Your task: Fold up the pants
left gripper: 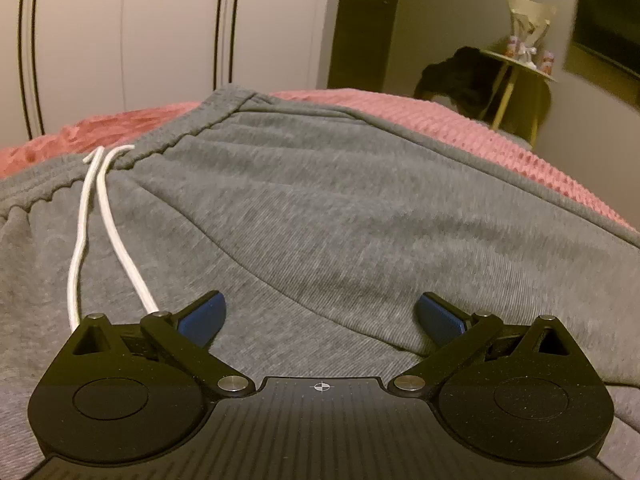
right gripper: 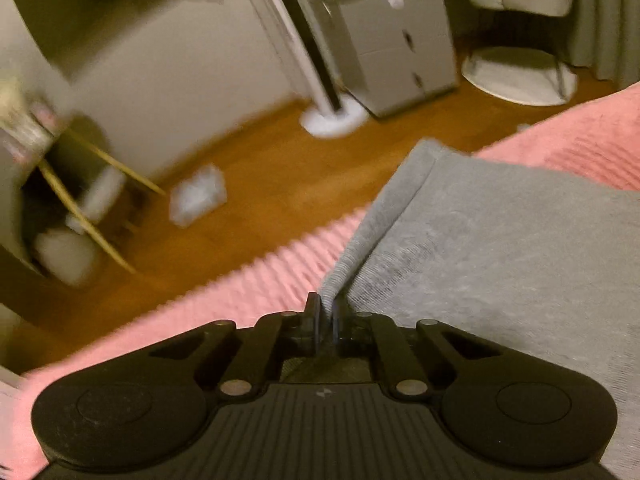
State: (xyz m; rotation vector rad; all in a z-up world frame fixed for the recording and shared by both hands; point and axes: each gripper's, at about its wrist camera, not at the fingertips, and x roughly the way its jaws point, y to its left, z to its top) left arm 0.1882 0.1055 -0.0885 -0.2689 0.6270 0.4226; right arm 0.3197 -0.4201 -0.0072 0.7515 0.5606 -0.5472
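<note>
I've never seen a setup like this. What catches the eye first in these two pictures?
Grey pants spread over a pink blanket fill both views, with a white drawstring trailing from the waistband. The left hand-held gripper hangs open just above the cloth. The right hand-held gripper is pinched shut on the pants' edge, near the bedside.

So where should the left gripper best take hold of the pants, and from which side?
Probably at the waistband, at its far corner, coming in from the outer edge over the pink cover. The band is thick and its corner lies flat and free. The left gripper is open over flat cloth of the pants, which gives no edge to pinch.
</note>
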